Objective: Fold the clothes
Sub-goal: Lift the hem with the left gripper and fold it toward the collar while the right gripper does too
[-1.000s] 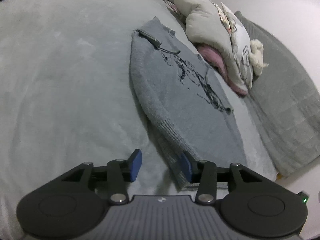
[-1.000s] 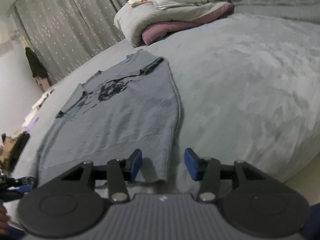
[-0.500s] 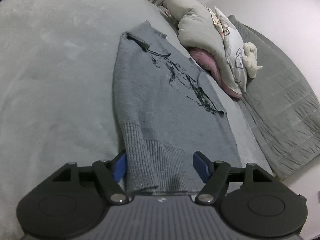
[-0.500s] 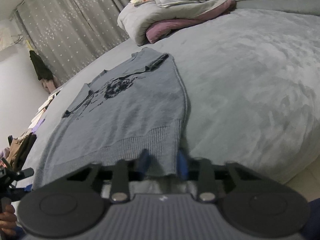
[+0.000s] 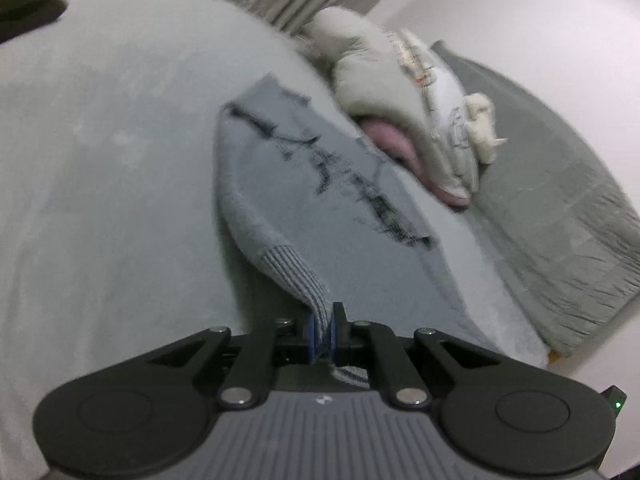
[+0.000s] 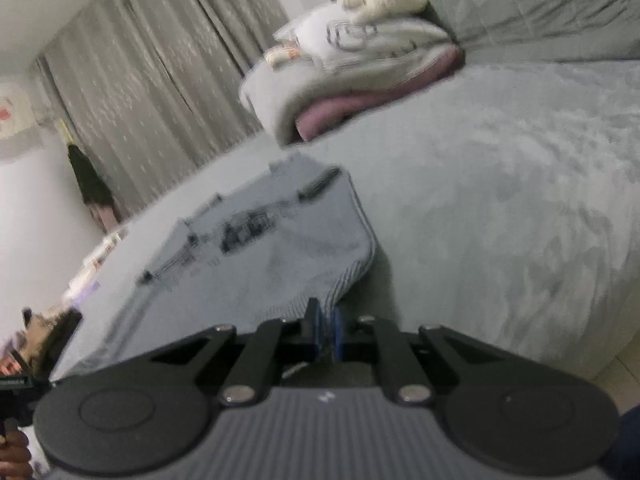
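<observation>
The grey sweater (image 5: 320, 208) lies flat on the grey bed (image 5: 104, 168), its collar end toward the pile of bedding (image 5: 400, 120) and its ribbed hem lifted off the bed at both corners. The left gripper (image 5: 323, 338) is clamped on one hem corner, and the right gripper (image 6: 325, 334) is clamped on the other. Only the right wrist view shows the curtains (image 6: 160, 92) beyond the sweater and a hand (image 6: 14, 456) at the frame's lower left edge; both views are motion-blurred.
</observation>
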{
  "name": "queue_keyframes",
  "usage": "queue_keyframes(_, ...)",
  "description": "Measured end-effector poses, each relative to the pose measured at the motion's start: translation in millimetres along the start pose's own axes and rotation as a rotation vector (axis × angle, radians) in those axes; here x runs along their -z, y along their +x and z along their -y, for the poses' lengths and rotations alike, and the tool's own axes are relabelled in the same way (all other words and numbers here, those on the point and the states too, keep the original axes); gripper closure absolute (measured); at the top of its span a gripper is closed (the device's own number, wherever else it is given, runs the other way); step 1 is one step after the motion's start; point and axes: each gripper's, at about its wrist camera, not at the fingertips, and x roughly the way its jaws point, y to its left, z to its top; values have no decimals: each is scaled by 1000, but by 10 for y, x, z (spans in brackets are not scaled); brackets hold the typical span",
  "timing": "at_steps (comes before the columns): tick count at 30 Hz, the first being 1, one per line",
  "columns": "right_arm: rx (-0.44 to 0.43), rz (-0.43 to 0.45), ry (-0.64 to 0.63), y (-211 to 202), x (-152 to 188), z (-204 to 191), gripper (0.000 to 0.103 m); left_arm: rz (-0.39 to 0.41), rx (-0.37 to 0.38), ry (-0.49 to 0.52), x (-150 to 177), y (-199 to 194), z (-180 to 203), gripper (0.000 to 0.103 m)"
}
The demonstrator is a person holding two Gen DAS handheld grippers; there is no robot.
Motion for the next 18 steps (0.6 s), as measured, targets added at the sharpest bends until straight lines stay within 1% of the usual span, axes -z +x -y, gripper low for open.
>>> queue_keyframes(3,-14,43,2,-108,-45,-22,98,13,23,17,-9,-29,72,100)
queue_keyframes(7,-32,100,6,-252,-105,-52,98,64,108,39,-69,-220,176,100)
queue_keyframes(9,-42,129,7,-323,-134,-67,98,91,144,24,-87,-332,190,100)
queue_keyframes(11,-51,158,9,-395,-164,-82,98,92,149,4,-77,-378,182,100)
queue_keyframes(14,-65,201,11,-503,-209,-105,98,81,136,-21,-28,-462,189,100)
queue_keyframes(16,-73,227,3,-663,-363,-112,98,91,144,-30,-6,-595,251,100)
queue_keyframes(18,-70,254,-14,-789,-402,-134,98,106,147,-24,-8,-685,302,100)
